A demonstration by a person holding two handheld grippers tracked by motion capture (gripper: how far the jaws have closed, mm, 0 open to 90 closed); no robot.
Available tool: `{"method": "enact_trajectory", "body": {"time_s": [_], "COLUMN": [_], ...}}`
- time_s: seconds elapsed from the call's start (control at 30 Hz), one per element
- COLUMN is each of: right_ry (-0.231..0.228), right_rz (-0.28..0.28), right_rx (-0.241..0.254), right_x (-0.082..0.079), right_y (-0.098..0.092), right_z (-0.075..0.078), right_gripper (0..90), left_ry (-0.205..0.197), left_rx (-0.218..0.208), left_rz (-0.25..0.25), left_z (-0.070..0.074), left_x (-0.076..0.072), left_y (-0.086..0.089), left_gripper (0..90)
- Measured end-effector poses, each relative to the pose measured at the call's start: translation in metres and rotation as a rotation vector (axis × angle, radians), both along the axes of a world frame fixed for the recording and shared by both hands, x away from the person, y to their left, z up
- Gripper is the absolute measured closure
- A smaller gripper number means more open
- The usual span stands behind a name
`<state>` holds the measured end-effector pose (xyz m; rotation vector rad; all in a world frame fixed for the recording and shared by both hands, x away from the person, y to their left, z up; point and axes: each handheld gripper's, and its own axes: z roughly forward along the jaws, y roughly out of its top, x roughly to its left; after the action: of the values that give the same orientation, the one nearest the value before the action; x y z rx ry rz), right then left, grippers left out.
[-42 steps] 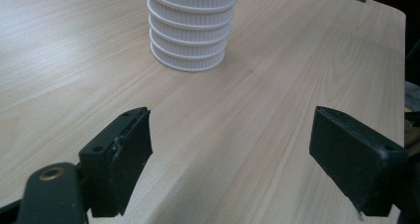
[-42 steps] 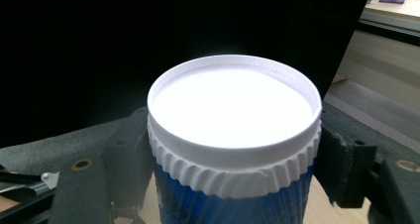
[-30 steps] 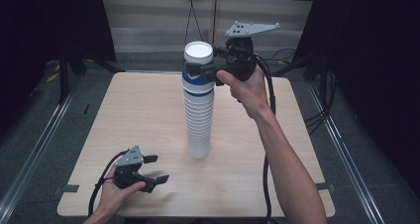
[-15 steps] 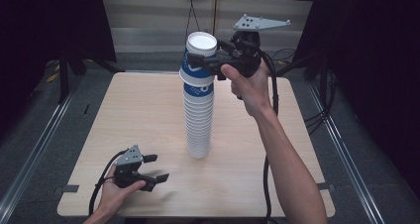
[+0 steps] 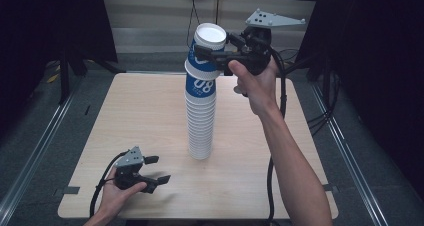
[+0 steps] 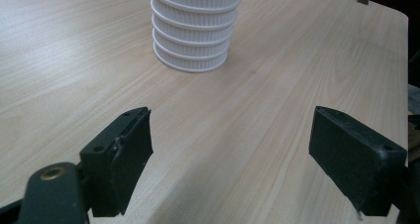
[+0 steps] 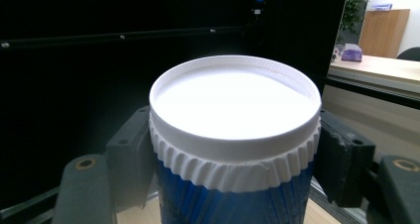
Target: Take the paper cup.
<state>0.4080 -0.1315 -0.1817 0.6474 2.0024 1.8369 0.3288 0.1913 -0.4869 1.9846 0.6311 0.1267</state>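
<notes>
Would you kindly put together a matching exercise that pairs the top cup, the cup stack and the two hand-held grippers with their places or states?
Things:
1. top cup
2. cup stack
3. left hand-held gripper
4. right hand-held gripper

States:
A. open, low over the table's near edge
B. stands upside down mid-table
C. blue-sided, lifted and tilted above the rest
D. closed on a cup, up high

Pairs: 1-C, 2-B, 3-A, 4-D
</notes>
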Motion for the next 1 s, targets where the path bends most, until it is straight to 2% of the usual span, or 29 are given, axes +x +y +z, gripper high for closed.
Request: {"method": "enact_trajectory", "body": {"time_s": [0.2, 0.33, 0.5, 0.57, 0.6, 0.63, 0.73, 0.8, 0.9, 1.0], "right_ry": [-0.011, -0.01, -0.028, -0.03, -0.031, -0.027, -0.028, -0.026, -0.018, -0.018], "right_rz": [0.006, 0.007, -0.005, -0.014, -0.017, -0.018, -0.024, -0.031, -0.044, -0.054], "right_rx": [0.034, 0.062, 0.07, 0.07, 0.067, 0.071, 0.079, 0.069, 0.058, 0.053], "right_x": [-0.003, -0.004, -0.012, -0.015, -0.016, -0.017, -0.026, -0.03, -0.036, -0.042], "right_y": [-0.004, -0.012, -0.023, -0.028, -0.031, -0.034, -0.046, -0.051, -0.06, -0.068], "right_z": [0.004, 0.006, 0.011, 0.011, 0.011, 0.01, 0.005, 0.002, -0.003, -0.009], "right_gripper": [28.3, 28.3, 28.3, 28.4, 28.4, 28.3, 28.3, 28.4, 28.4, 28.5], "left_ry": [-0.003, -0.003, 0.002, 0.011, 0.025, 0.033, 0.01, 0.012, 0.016, 0.0], "left_rx": [-0.014, -0.013, -0.015, -0.026, -0.046, -0.055, -0.049, -0.044, -0.052, -0.049], "left_rz": [0.025, 0.025, 0.016, 0.018, 0.016, 0.008, -0.008, -0.014, -0.001, 0.009], "left_z": [0.002, 0.002, 0.001, 0.002, 0.001, 0.001, 0.002, 0.002, 0.002, 0.003], "left_x": [0.002, 0.003, 0.003, 0.002, 0.003, 0.003, -0.001, 0.0, 0.001, 0.002], "left_y": [0.006, 0.007, 0.005, 0.005, 0.005, 0.005, 0.003, 0.002, 0.001, 0.002], "left_gripper": [16.7, 16.7, 16.7, 16.6, 16.7, 17.3, 21.0, 20.9, 20.9, 20.9]}}
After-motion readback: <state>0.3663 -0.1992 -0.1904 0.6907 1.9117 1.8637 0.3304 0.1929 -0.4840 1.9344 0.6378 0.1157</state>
